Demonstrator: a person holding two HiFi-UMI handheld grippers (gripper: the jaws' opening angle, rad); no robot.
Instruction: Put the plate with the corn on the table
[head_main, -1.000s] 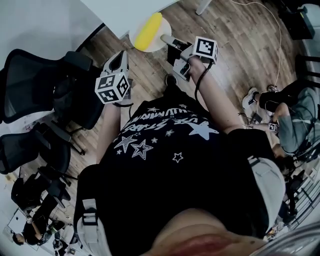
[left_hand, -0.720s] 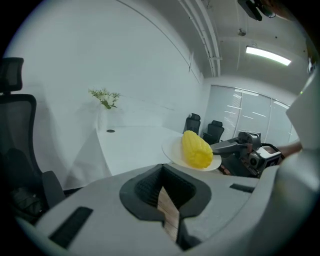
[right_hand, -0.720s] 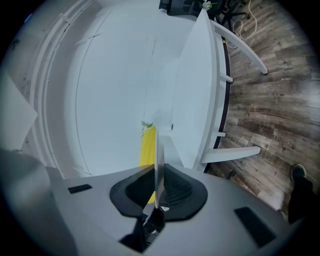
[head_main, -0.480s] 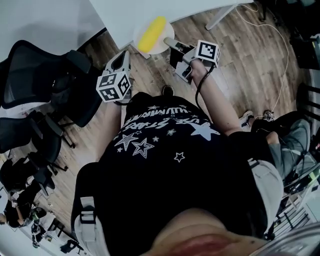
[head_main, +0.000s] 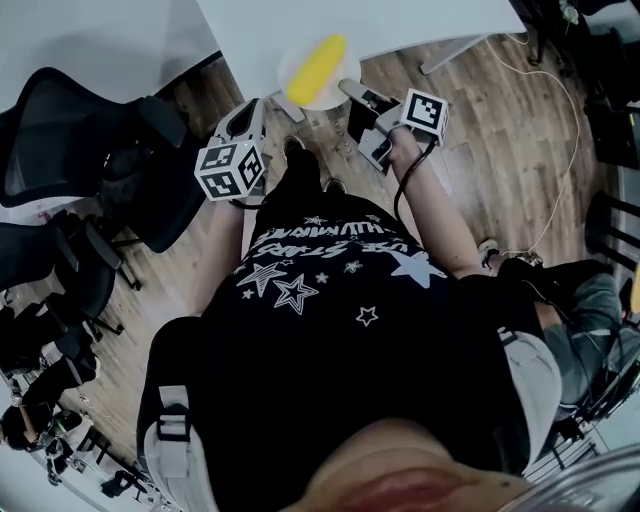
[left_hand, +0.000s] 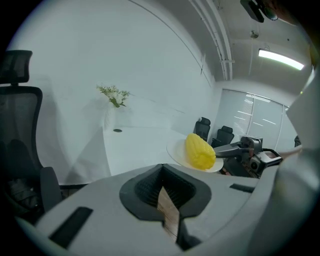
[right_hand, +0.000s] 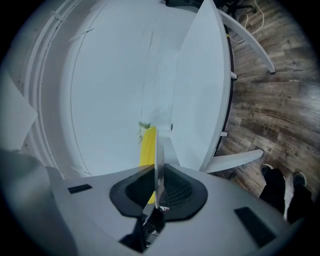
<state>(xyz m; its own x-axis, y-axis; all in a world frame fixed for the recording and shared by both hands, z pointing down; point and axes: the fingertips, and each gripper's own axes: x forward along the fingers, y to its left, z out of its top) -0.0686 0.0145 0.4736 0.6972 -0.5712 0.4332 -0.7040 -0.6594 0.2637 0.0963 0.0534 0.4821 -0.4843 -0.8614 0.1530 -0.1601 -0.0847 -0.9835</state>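
A white plate (head_main: 300, 62) carries a yellow corn cob (head_main: 318, 68). My right gripper (head_main: 348, 91) is shut on the plate's near rim and holds it level at the white table's (head_main: 400, 20) front edge. In the right gripper view the plate (right_hand: 158, 150) shows edge-on between the jaws, with the corn (right_hand: 147, 146) to its left. My left gripper (head_main: 252, 108) hangs left of the plate, shut and holding nothing. From the left gripper view I see the plate (left_hand: 176, 150), the corn (left_hand: 200, 151) and the right gripper (left_hand: 234, 149) above the tabletop (left_hand: 135, 145).
Black office chairs (head_main: 90, 150) stand to my left on the wooden floor. A table leg (head_main: 458, 56) and a thin cable (head_main: 560, 95) lie to the right. A small vase of flowers (left_hand: 115, 95) stands far back on the table. The person's shoes (right_hand: 280, 185) show below.
Both grippers and the plate have moved forward toward the table. The plate, earlier over the floor, now overlaps the table's edge. The grip on the plate is unchanged.
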